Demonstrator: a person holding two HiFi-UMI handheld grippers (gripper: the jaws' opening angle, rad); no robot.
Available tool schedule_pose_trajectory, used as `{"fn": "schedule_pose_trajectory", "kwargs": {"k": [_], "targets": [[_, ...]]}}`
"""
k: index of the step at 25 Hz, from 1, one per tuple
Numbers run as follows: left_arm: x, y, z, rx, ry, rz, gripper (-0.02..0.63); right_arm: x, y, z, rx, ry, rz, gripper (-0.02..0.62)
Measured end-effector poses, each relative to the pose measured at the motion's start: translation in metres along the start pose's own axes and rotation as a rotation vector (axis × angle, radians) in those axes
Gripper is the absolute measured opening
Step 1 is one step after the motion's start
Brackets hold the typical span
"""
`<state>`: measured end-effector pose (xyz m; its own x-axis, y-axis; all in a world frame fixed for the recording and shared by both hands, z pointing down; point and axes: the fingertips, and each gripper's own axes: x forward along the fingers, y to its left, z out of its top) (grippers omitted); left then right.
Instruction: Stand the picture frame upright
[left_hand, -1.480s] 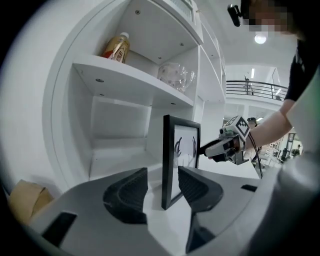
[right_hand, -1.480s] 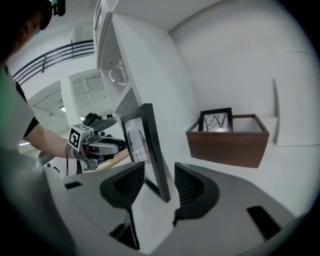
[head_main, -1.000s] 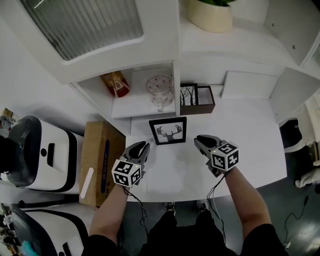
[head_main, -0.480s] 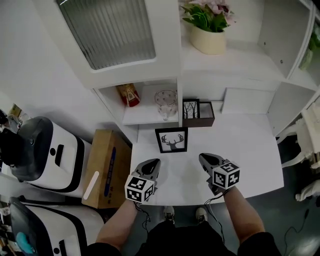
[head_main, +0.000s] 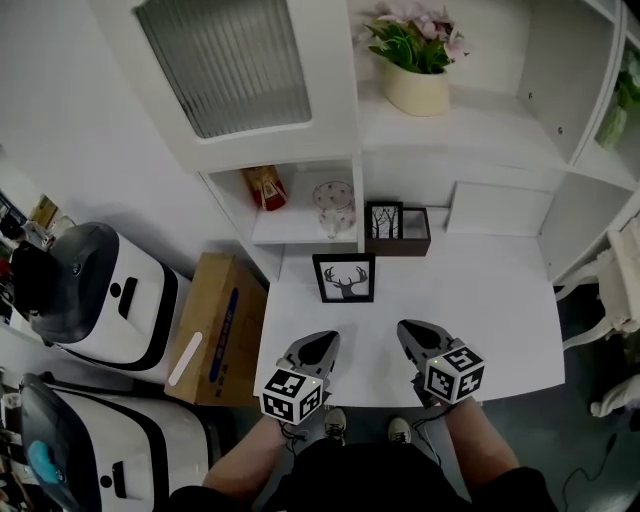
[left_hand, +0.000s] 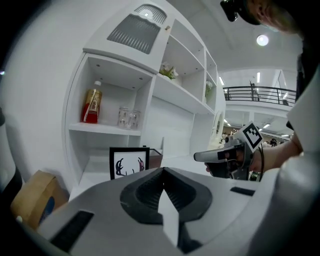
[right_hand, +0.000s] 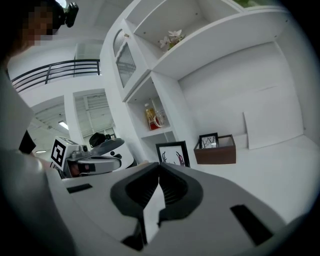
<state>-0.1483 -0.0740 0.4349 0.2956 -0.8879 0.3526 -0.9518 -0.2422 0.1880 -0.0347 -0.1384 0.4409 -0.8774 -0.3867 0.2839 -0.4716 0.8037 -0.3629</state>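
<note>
Over the near edge of the tabletop (head_main: 480, 290) we hold the left gripper (head_main: 325, 342) and right gripper (head_main: 408, 329), fingers closed on nothing. Bare tabletop lies between them and the picture frame (head_main: 345, 278), which stands upright near a brown box (head_main: 412, 242). Only the gripper views show a black railing (left_hand: 255, 92) far off.

No word, number or brand can be read anywhere. The cubes on the left gripper (head_main: 322, 341) and right gripper (head_main: 408, 329), at 6 o'clock in the head view, carry black-and-white square patterns, not letters. The bottle (head_main: 267, 188) on the shelf (head_main: 296, 223) at 11 o'clock has a red label, its print too small to make out. The cardboard box (head_main: 205, 340) at 8 o'clock bears a blue band (head_main: 229, 316), possibly printed, but blurred.
</note>
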Motion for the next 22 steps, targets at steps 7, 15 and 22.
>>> {"fn": "schedule_pose_trajectory", "kwargs": {"k": [7,15,22], "targets": [[-0.006,-0.046,-0.009,-0.019,-0.005,0.01,0.005,-0.03,0.012,-0.007,-0.034,0.011,0.046,0.005],[-0.007,-0.097,-0.025,-0.073,-0.018,0.043,0.005,-0.067,0.011,-0.015,-0.061,0.038,0.12,0.003],[-0.006,-0.137,-0.041,-0.119,-0.026,0.106,0.005,-0.096,0.013,-0.033,-0.101,0.089,0.204,0.003]]}}
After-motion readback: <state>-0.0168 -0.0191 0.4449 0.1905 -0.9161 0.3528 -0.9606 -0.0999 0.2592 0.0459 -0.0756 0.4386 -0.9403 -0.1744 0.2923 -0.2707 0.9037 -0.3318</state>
